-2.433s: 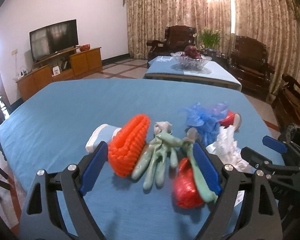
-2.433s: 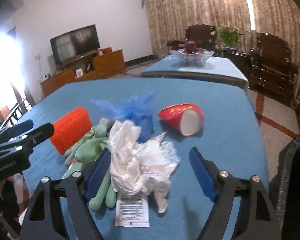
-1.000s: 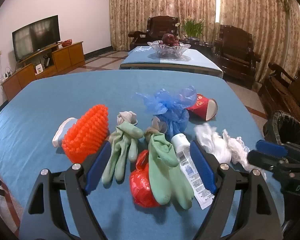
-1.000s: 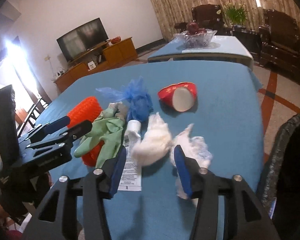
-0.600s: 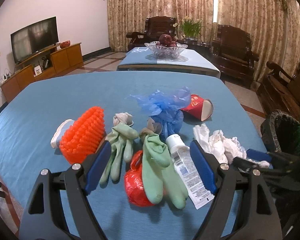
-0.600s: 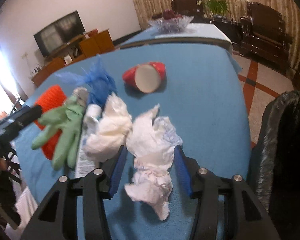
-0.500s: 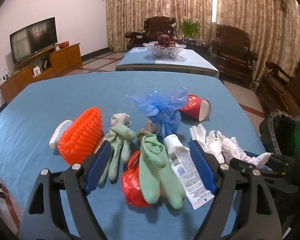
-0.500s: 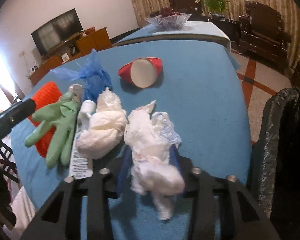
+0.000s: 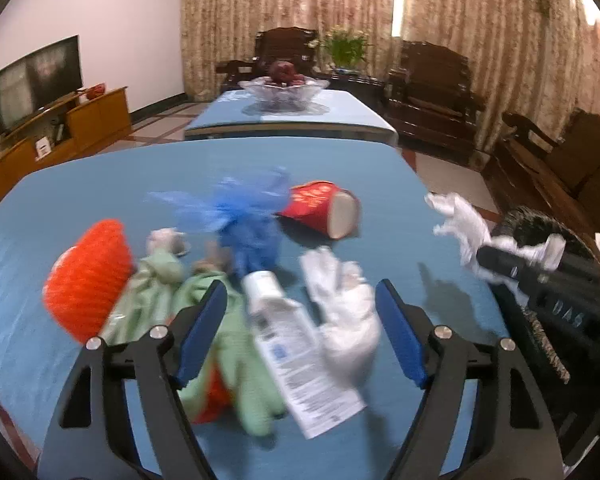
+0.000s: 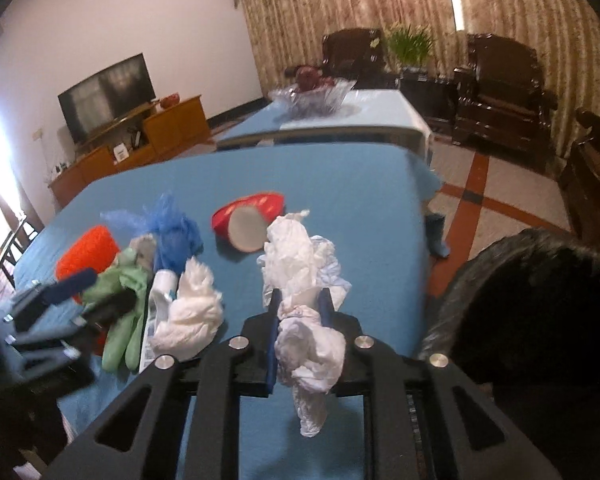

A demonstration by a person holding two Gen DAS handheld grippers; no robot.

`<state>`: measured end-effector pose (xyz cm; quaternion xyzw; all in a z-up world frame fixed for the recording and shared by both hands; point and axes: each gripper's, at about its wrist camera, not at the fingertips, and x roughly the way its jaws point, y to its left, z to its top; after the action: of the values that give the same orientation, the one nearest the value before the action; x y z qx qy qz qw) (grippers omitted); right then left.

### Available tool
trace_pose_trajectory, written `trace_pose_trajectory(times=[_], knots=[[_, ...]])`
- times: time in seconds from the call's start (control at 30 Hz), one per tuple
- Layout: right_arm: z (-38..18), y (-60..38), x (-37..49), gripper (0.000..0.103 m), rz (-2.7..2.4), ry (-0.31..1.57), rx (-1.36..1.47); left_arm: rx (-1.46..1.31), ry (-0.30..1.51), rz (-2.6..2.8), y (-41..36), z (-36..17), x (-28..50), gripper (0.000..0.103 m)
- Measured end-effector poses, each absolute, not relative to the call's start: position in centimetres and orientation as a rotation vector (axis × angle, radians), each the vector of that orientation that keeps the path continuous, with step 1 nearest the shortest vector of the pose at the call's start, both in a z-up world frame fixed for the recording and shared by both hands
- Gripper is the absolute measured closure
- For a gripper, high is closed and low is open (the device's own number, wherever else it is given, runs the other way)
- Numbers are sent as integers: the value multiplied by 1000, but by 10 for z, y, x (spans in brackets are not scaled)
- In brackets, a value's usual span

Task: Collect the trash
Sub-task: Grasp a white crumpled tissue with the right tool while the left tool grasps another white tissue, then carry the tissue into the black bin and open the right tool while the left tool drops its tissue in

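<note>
My right gripper [image 10: 300, 304] is shut on a crumpled white plastic bag [image 10: 300, 264] and holds it above the blue table [image 10: 340, 184], left of the black-lined trash bin [image 10: 540, 300]. In the left wrist view the bag [image 9: 460, 224] hangs near the bin [image 9: 540, 224]. My left gripper [image 9: 300, 328] is open over a white tube [image 9: 288, 328], a white wad [image 9: 348, 320] and green gloves [image 9: 220, 320]. An orange foam net [image 9: 88, 276], a blue bag [image 9: 244, 216] and a red paper cup [image 9: 324, 208] lie beyond.
A second table with a glass fruit bowl [image 9: 284, 88] stands behind. Dark wooden armchairs [image 9: 432, 96] line the right side. A TV [image 9: 36, 80] on a wooden cabinet is at the far left. The table's right edge [image 10: 420, 200] borders the tiled floor.
My right gripper closed on the white plastic bag and lifted it off the table toward the bin. My left gripper shifted right, over the tube and the white wad.
</note>
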<state>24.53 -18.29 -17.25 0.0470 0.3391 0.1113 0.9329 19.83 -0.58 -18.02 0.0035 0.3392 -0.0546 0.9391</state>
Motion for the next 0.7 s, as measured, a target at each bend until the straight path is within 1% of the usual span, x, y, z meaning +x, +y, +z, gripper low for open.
trace_pose_trajectory(times=[0.1,0.17,0.3,0.47,0.5,0.57,0.7], knots=[[-170,-194,242,85,209,690,96,28,703,-123,-22,-188,203,34],[-170,-199,243,85,200,696,95,34,716,-127,-30,-195,206,40],[-172,-211,238,85,182,707,109,74,741,-106,-44,-212,214,48],[-170,-221,233,85,168,705,123,96,787,-101,-50,-228,222,71],[-169,-223,233,85,168,703,125,98,787,-99,-50,-228,222,73],[-166,-224,232,85,169,695,129,97,780,-103,-50,-226,222,78],[-156,-224,228,85,175,674,138,77,750,-115,-48,-210,219,80]])
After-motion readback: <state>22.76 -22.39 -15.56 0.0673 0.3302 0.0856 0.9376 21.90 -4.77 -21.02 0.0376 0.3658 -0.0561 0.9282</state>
